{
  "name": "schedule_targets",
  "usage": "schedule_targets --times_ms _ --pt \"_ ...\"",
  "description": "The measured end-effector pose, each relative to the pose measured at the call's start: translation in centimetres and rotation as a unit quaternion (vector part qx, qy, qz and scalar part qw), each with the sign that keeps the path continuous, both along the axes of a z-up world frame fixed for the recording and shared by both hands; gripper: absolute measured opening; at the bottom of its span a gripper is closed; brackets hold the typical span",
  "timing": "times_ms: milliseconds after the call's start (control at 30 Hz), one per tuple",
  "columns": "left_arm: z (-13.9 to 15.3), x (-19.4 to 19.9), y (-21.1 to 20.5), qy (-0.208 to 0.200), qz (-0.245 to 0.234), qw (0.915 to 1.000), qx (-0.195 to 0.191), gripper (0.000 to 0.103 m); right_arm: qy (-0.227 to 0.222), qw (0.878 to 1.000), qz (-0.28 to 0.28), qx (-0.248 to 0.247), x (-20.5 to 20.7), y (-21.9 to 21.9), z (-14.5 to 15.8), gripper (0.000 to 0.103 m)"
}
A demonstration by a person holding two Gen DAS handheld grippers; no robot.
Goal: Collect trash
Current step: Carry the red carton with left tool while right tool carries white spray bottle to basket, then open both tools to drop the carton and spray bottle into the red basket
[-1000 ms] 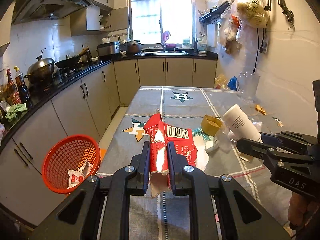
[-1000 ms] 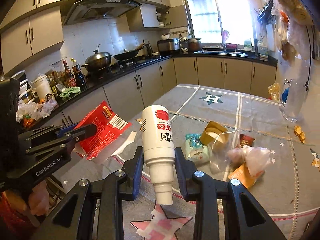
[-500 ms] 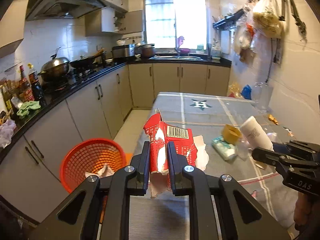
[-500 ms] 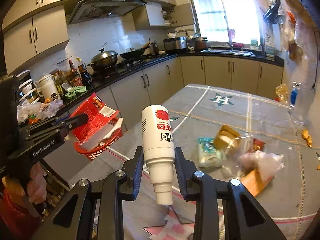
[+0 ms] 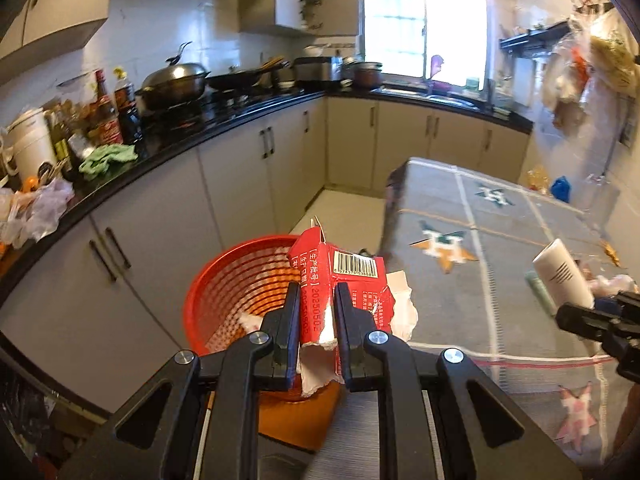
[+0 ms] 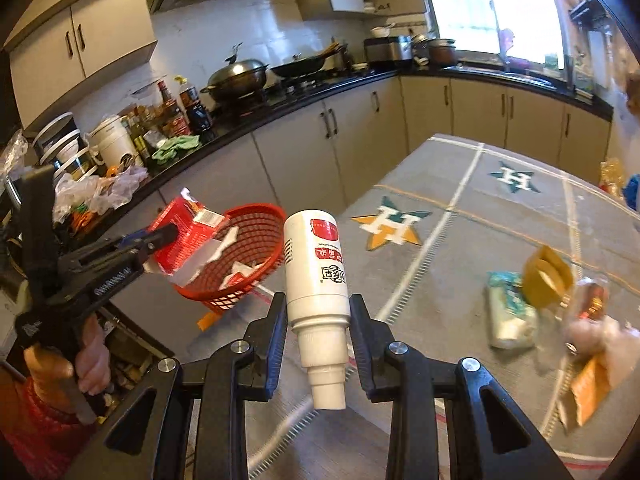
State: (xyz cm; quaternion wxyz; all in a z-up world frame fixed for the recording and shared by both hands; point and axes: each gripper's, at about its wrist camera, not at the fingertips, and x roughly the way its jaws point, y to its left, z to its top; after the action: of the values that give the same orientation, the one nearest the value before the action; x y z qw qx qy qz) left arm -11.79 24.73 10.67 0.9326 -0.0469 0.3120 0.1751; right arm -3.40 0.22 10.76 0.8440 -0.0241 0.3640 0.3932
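Note:
My left gripper (image 5: 316, 312) is shut on a torn red carton (image 5: 340, 280) with a barcode and holds it in the air just above the near rim of the red mesh basket (image 5: 236, 284). The carton (image 6: 180, 232) and the basket (image 6: 256, 256) also show in the right wrist view, with the left gripper (image 6: 160, 240) beside them. My right gripper (image 6: 318, 320) is shut on a white bottle (image 6: 318, 268), held upside down over the table's left edge. The bottle (image 5: 562, 272) also shows at the right of the left wrist view.
The basket holds some white-and-red scraps (image 6: 236, 272) and stands on the floor left of the table (image 6: 460, 208). On the cloth to the right lie a green-white packet (image 6: 508, 312), a yellow tape roll (image 6: 546, 280), clear plastic and an orange wrapper (image 6: 592, 384). Kitchen cabinets (image 5: 168, 216) run along the left.
My left gripper has swung left off the table with the carton and is now over the basket. My right gripper with the bottle has followed leftward toward the table edge.

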Motion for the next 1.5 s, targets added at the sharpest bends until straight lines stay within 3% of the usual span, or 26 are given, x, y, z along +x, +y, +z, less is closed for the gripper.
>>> schedule_targets --times_ms 633,1500 --pt "-4.8 2.7 7.1 0.047 0.052 0.9974 -0.019 0.015 0.067 0.996 0.057 -0.025 4.0 11.7 -2.6 0.033" --pt "-7.5 5.0 9.8 0.073 0.057 0.9949 -0.041 0.016 0.126 0.99 0.058 -0.032 8.0 18.4 -5.4 0.033"
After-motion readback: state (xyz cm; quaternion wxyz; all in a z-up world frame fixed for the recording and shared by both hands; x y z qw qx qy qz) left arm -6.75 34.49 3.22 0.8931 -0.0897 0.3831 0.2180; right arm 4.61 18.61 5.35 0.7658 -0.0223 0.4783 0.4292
